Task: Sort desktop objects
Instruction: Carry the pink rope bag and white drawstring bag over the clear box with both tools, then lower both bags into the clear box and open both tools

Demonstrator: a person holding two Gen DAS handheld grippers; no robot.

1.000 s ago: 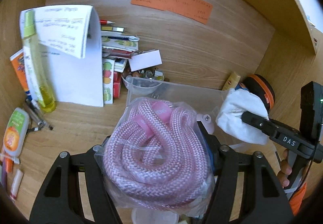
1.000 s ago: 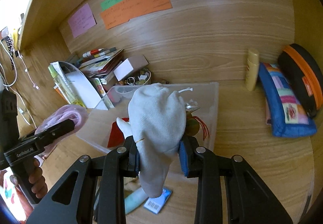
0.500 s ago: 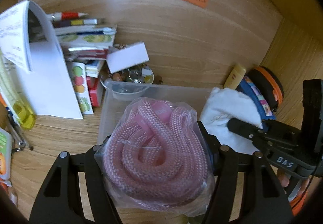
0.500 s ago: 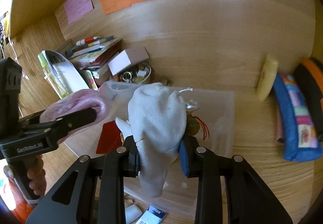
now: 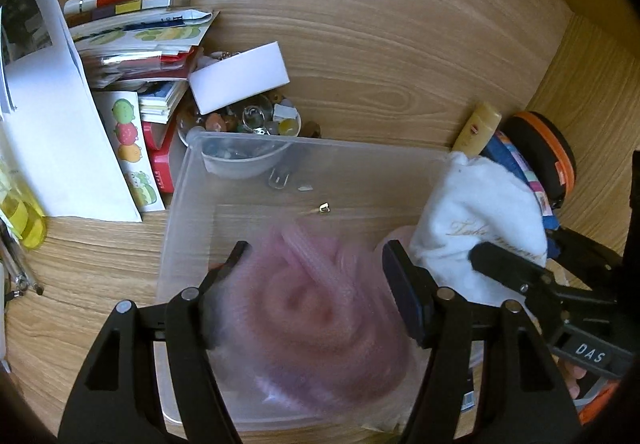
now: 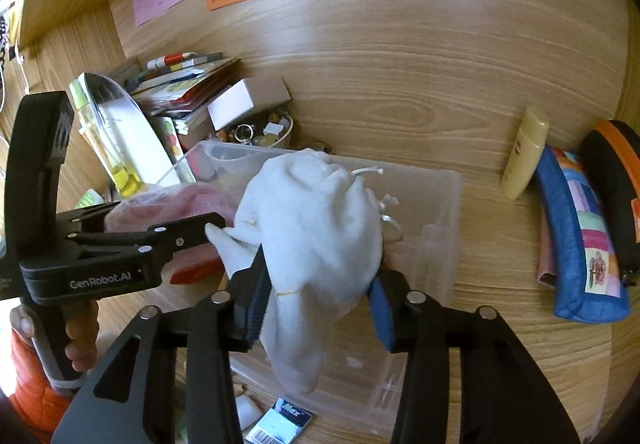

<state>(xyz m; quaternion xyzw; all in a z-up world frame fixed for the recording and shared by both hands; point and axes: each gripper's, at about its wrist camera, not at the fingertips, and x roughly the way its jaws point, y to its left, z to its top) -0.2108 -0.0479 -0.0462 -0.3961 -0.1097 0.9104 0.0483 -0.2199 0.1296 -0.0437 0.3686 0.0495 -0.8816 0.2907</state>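
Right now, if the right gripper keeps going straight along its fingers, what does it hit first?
Probably the clear bin. The right gripper points down into it, jaws opening with the white pouch between them. Past the pouch, the line seems to meet the bin's floor or far wall; depth is unclear.

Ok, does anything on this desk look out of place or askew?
The white box sits askew: it is propped at a tilt over the trinket bowl, next to the book pile, not flat on the desk. Nothing looks spilled or broken.
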